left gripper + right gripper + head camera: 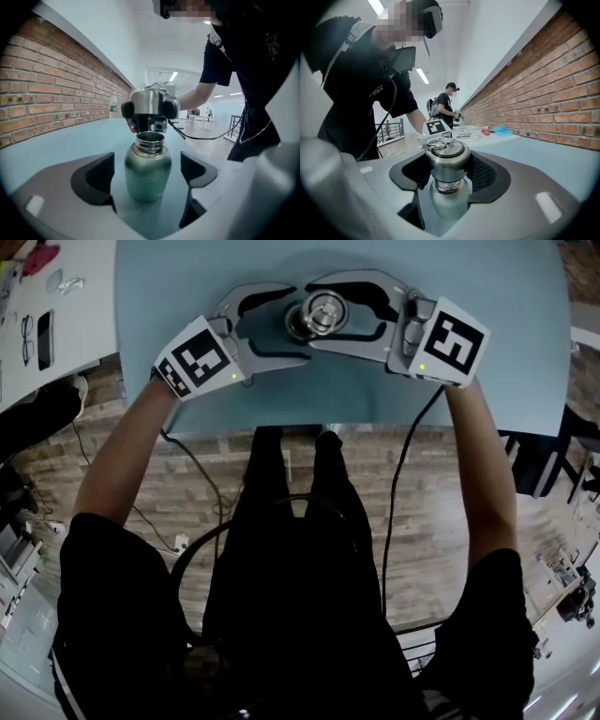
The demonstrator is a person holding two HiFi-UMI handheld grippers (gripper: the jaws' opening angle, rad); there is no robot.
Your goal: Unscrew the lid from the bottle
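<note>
Brushed metal bottle (147,171), glossy steel lid (446,159), matt table (169,287).

bottle (147,174) loose between left tongs (149,173), gaps either side, lid (149,104) blocking just above mouth

- Pale blue table (187,277) across the top of the frame; wood-plank floor (441,521) below it.
- Bottle (298,327) stands near the table's front edge, seen from above, with a steel ringed lid (323,311) over it.
- Right tool (337,311): jaws hug the lid on both sides.
- Left tool (281,322): jaws spread wide round the bottle, gaps showing.
- White side table (84,306) at left: glasses (26,338), dark phone (44,338).
</note>
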